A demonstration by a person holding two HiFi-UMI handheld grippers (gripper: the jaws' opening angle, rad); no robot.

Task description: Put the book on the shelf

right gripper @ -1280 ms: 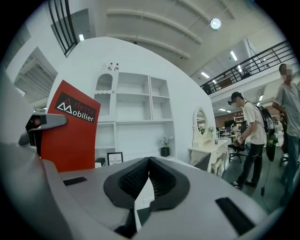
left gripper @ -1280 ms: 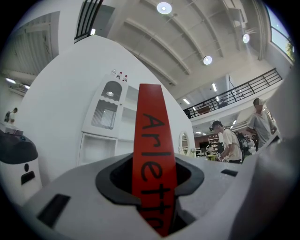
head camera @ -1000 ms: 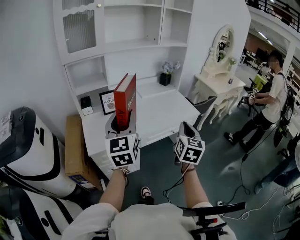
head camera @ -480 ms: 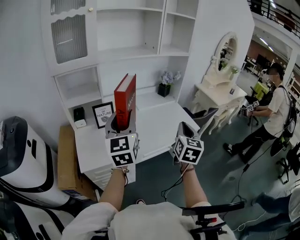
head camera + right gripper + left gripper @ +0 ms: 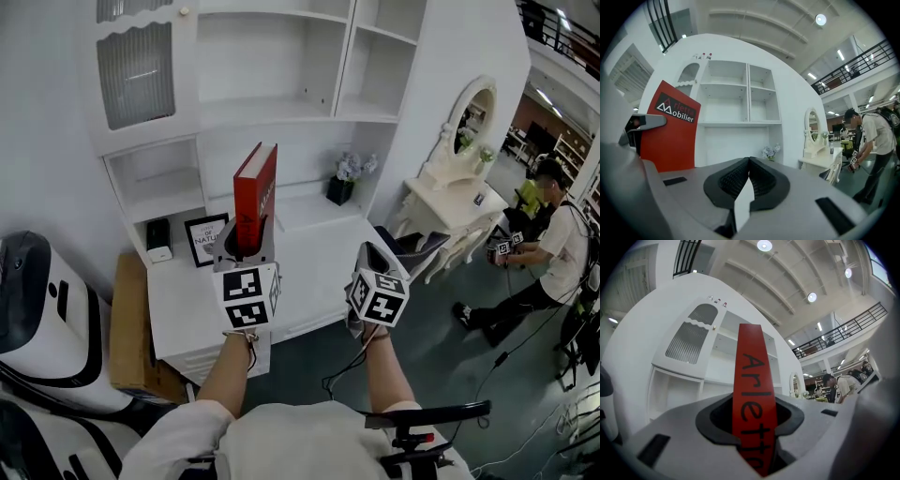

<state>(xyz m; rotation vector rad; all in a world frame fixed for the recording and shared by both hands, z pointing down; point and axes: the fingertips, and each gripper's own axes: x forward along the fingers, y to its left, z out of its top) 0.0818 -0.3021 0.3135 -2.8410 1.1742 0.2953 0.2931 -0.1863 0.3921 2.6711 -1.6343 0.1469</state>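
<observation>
Red book (image 5: 754,394) spine reads "Arlett…"; cover "Mobilier".

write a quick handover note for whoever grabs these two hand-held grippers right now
Left hand-held gripper: shut on the red book, which stands upright in the jaws, spine towards the gripper.
Right hand-held gripper: jaws together, nothing between them, held beside the left one.
Where things are: the white shelf unit is ahead, above the desk. The book is in the air in front of the desk, touching neither.
Done: book picked up.
Left: bring it up to the shelf, stand it in a compartment, open the left jaws and pull back.
</observation>
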